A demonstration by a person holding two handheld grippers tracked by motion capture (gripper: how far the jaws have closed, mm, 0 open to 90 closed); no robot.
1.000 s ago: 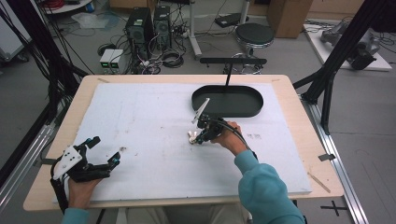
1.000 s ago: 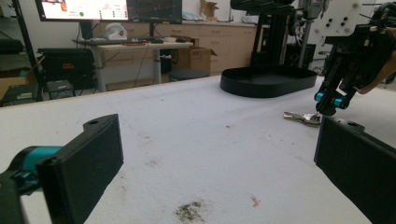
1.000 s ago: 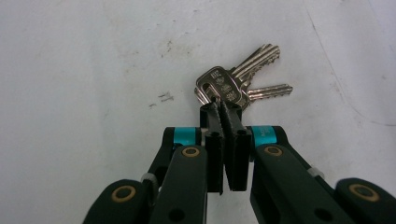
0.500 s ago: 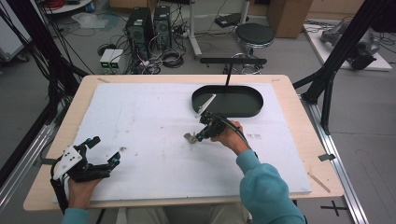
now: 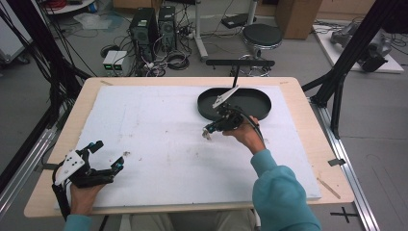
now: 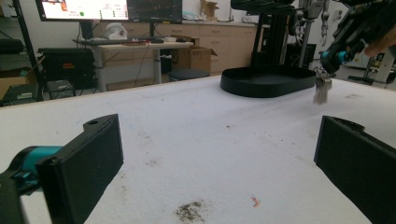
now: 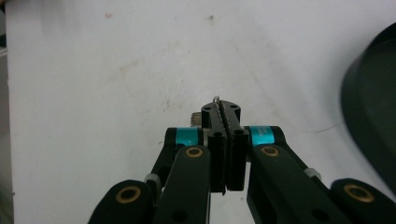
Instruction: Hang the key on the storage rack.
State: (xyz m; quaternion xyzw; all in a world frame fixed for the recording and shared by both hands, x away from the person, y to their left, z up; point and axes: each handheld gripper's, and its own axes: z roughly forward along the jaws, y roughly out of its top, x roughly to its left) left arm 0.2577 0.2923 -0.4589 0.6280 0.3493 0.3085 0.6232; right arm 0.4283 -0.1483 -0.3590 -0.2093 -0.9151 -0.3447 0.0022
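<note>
A small silvery bunch, like keys on a ring (image 5: 207, 136), hangs just above the white foam sheet (image 5: 159, 125), left of the black oval tray (image 5: 256, 111). My right gripper (image 5: 210, 129) is shut on its thin ring. In the right gripper view the jaws of the right gripper (image 7: 221, 109) are pressed together, and the bunch (image 7: 196, 119) peeks out beneath them. The left gripper view shows the bunch (image 6: 321, 89) dangling from the right gripper (image 6: 334, 58) in front of the tray (image 6: 268, 81). My left gripper (image 5: 108, 154) rests open at the table's front left, its jaws wide apart over bare foam (image 6: 215, 135).
The foam sheet covers most of the wooden table (image 5: 308, 120) and carries dark smudges (image 6: 189, 212). A black T-shaped stand (image 5: 239, 64) rises behind the tray. A stool (image 5: 262, 34), computers (image 5: 154, 24) and cables lie on the floor beyond the far edge.
My right gripper has carried the bunch up off the foam and a little toward the tray. The left gripper has stayed where it was.
</note>
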